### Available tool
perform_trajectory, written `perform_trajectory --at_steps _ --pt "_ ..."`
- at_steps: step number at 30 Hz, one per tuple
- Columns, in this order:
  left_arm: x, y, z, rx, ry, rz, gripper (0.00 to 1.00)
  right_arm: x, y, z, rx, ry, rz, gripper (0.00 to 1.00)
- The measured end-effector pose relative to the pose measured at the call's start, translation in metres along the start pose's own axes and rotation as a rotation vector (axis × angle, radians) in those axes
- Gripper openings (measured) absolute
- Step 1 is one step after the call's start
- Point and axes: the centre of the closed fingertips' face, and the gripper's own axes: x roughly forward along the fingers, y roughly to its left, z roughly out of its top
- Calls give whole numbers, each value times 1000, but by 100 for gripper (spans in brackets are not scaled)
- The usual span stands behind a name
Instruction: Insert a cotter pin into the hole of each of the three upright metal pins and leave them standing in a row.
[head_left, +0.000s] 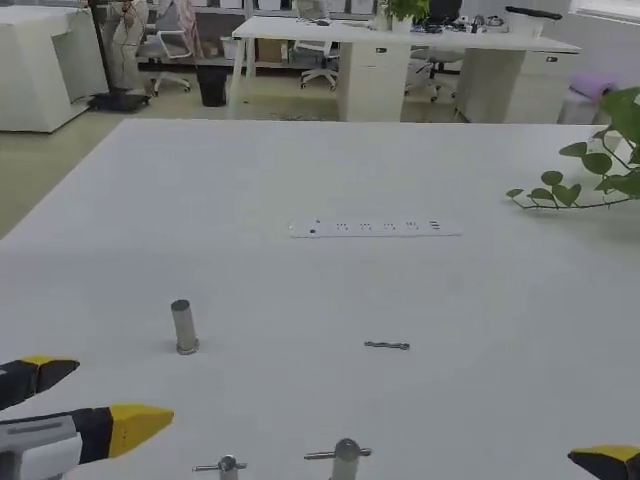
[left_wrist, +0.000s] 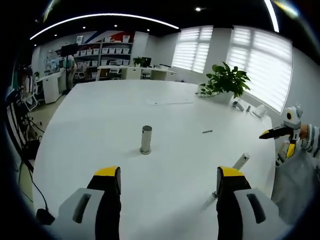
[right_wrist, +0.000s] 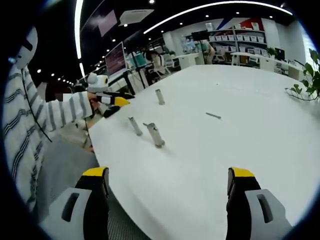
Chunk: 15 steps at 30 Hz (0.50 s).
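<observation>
One bare upright metal pin (head_left: 183, 327) stands at the left of the white table (head_left: 330, 170). A loose cotter pin (head_left: 387, 345) lies flat to its right. At the near edge stand two more metal pins (head_left: 228, 466) (head_left: 345, 455), each with a thin cotter pin across its top. My left gripper (head_left: 100, 400) hovers open at the near left, short of the bare pin (left_wrist: 145, 139). One yellow fingertip (head_left: 605, 460) of my right gripper shows at the near right. My right gripper (right_wrist: 168, 175) is open, with the near pins (right_wrist: 155, 135) and the loose cotter pin (right_wrist: 213, 115) ahead of it.
A white power strip (head_left: 375, 228) lies across the middle of the table. A green plant (head_left: 600, 170) reaches in at the far right. Desks and office chairs stand beyond the far edge. A person's striped sleeve (right_wrist: 55, 112) shows beside the table.
</observation>
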Motion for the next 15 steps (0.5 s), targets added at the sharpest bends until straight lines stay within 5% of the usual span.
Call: perform_trajectory --at_steps 12,15 --pt "44 29 33 28 -29 73 57 3 0 -1 28 3 -3 100" --pt "55 33 35 103 -10 88 50 4 -2 -2 35 1 -7 100"
